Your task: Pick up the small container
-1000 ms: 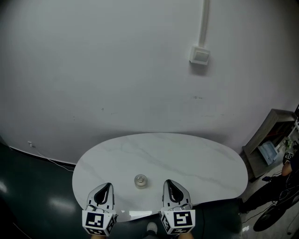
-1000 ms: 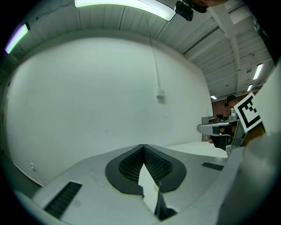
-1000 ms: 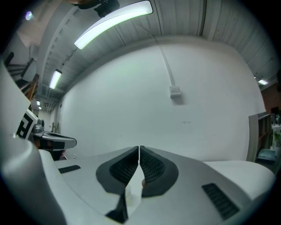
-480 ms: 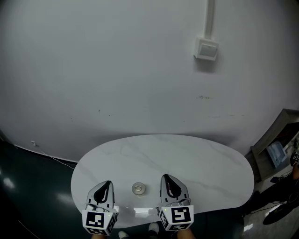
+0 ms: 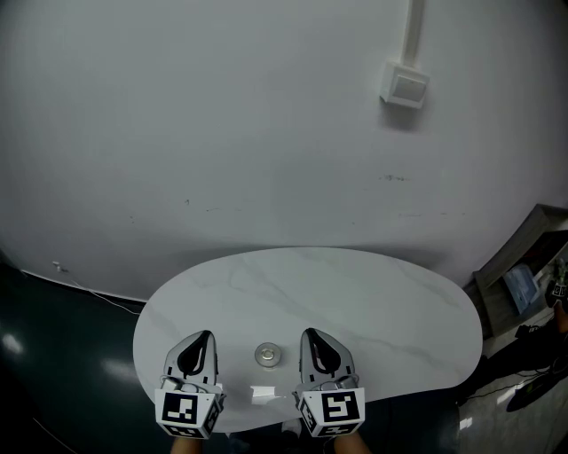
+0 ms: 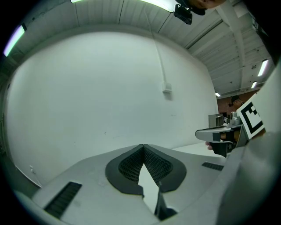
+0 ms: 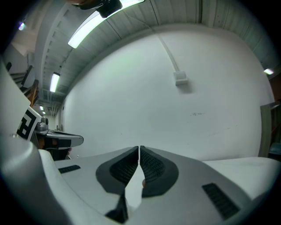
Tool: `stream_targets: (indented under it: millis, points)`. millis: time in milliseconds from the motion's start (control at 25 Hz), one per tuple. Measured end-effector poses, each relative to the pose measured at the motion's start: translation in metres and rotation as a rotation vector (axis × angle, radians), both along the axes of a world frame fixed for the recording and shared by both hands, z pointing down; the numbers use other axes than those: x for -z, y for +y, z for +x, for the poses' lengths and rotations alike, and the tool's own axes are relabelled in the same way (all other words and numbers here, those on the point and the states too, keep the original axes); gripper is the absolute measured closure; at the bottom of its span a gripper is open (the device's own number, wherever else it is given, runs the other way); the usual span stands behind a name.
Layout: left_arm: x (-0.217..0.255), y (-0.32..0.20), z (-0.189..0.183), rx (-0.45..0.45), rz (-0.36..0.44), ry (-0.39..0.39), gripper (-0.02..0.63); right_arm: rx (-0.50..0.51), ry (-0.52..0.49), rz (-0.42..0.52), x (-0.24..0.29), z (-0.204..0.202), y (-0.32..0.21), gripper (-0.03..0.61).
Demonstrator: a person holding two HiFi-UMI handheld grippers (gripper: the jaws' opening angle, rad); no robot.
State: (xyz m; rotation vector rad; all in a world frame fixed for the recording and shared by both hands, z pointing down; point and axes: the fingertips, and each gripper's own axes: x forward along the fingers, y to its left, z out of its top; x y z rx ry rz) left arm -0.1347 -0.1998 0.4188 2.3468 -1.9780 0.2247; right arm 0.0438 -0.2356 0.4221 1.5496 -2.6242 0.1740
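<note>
1. A plain white wall fills the background. It carries a switch box with a conduit running up from it. The floor is dark.
2. An oval, white marbled tabletop stands in front of the wall.
3. The small container is round and grey. It sits on the tabletop near the front edge, between the two tongs and touching neither.
4. The left tongs are over the tabletop, left of the container and clear of it. Their jaws are pressed together at the tips with nothing between them.
5. The right tongs are just right of the container. Their jaws are also pressed together and hold nothing.
</note>
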Motion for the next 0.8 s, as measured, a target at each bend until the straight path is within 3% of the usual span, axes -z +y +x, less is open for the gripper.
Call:
stream_targets:
  millis: [800]
  points:
    - [-0.103, 0.007, -0.01, -0.06, -0.181, 0.061, 0.604, 0.011, 0.063, -0.165, -0.09, -0.038, 0.021, 0.508]
